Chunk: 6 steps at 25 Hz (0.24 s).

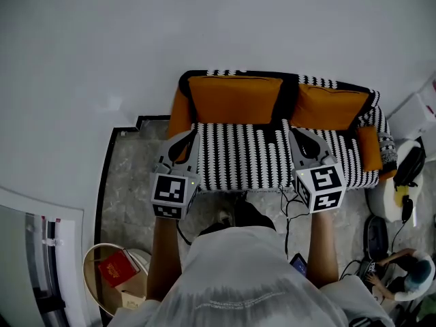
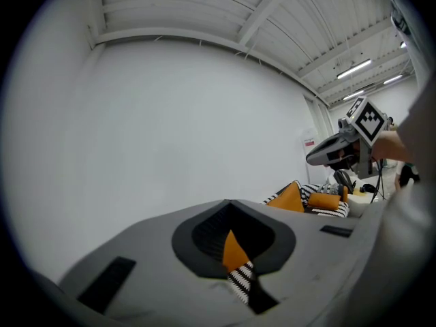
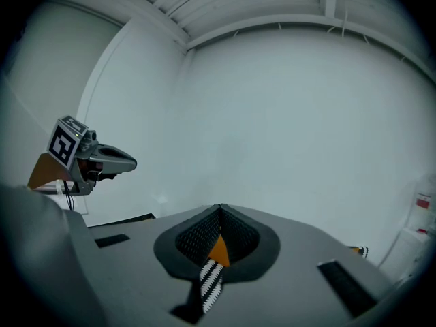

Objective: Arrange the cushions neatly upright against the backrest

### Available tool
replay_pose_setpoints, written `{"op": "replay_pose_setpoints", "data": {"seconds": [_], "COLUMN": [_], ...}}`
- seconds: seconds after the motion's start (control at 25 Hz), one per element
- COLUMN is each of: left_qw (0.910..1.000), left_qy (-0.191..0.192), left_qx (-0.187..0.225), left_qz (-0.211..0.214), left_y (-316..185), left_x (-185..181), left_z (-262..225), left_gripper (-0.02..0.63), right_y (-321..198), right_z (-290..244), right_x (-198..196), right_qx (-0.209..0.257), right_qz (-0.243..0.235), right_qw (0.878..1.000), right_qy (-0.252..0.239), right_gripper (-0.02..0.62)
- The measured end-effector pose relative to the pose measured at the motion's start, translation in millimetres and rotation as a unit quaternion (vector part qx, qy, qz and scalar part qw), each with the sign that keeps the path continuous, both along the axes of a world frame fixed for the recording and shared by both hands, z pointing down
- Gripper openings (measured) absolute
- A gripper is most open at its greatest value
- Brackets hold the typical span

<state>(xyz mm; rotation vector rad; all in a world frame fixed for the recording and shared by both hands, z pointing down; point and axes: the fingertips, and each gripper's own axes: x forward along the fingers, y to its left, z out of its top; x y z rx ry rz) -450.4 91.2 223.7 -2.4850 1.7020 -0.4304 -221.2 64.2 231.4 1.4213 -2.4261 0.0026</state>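
Both grippers are held low over the front of the striped sofa (image 1: 238,157). The left gripper (image 1: 185,139) is seen clenched, tips together, with nothing between them; only a sliver of orange and stripes shows through the slit behind the tips. The right gripper (image 1: 298,134) is clenched and empty in the same way.

Two large orange cushions are found against the backrest (image 1: 320,82): the left cushion (image 1: 235,99) stands upright and square, and the right cushion (image 1: 329,106) stands beside it, apart from it by a dark gap. A small orange bolster (image 1: 368,147) is seen at the sofa's right end; whether it is loose or part of the armrest cannot be told.

So the job is judged nearly done or done, and the danger now lies in spoiling it. If a cushion is nudged with closed tips rather than grasped, it is likely to be tipped forward onto the seat or twisted out of line. If the right cushion is pulled toward the left one by a single corner, it may be folded or slumped. The loose cables (image 1: 286,210) hanging by the right gripper could be snagged on a reach. The striped cover could also be dragged and rucked.
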Motion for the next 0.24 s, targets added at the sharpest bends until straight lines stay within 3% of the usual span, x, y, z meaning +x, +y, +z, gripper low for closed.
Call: {"op": "replay_pose_setpoints", "data": {"seconds": [0.24], "left_qw": [1.0000], "left_qy": [-0.002], "left_qx": [-0.003], "left_qz": [-0.005], "left_y": [-7.1], "left_x": [-1.7], "left_z": [3.8], "left_gripper": [0.018], "right_y": [-6.0], "right_z": [3.2], "right_x": [1.6], "right_qx": [-0.004], "right_qz": [-0.002], "right_qw": [1.000], "right_qy": [0.003], "right_gripper": [0.003]}}
